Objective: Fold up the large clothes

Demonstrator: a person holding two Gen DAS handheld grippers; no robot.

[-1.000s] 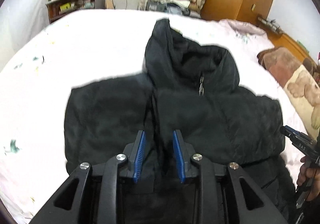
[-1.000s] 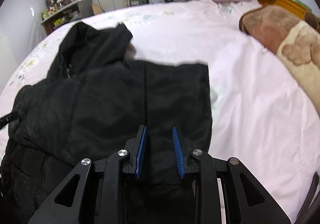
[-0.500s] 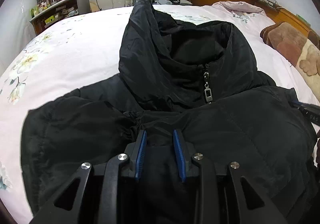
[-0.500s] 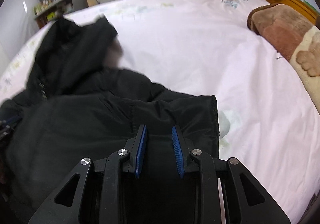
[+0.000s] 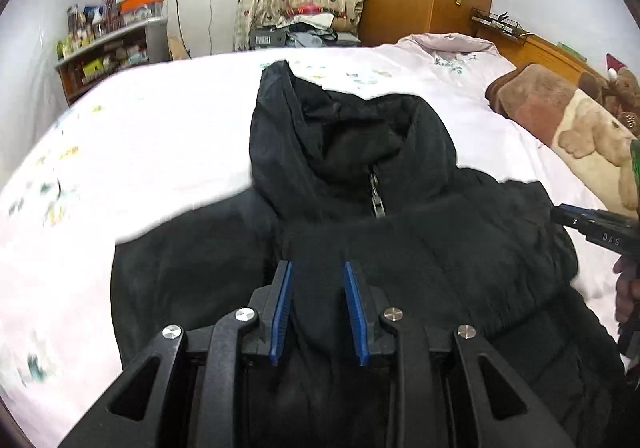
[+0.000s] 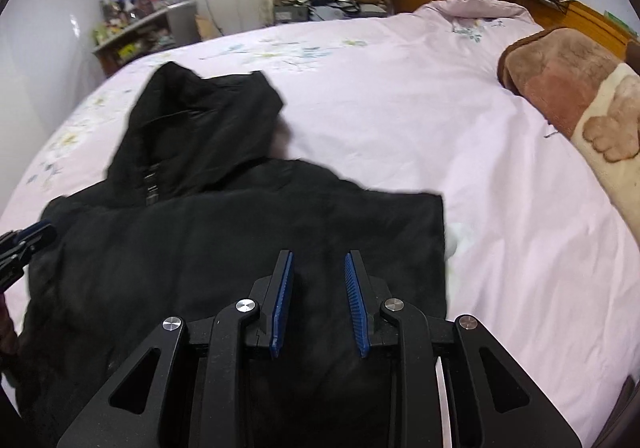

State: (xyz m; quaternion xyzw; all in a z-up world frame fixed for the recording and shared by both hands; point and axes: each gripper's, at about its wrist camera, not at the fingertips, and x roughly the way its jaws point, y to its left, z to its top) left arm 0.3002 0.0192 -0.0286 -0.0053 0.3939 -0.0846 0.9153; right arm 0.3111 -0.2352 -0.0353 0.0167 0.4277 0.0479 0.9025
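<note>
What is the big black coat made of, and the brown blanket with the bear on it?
The black coat looks like a thin, smooth synthetic shell, maybe nylon, with puffy padding inside: it has a slight sheen and soft bulges. The brown blanket looks like fuzzy fleece or plush, matte and nappy. The pictures cannot settle either for certain.

the left gripper (image 5: pixel 318 312) points forward and down, its blue pads (image 5: pixel 280 312) set a narrow gap apart and closing, with dark cloth bunched between them. the right gripper (image 6: pixel 318 304) tilts down likewise, its pads (image 6: pixel 356 304) at a similar gap with dark cloth between. a hand (image 5: pixel 626 288) grips the right gripper's handle.
</note>
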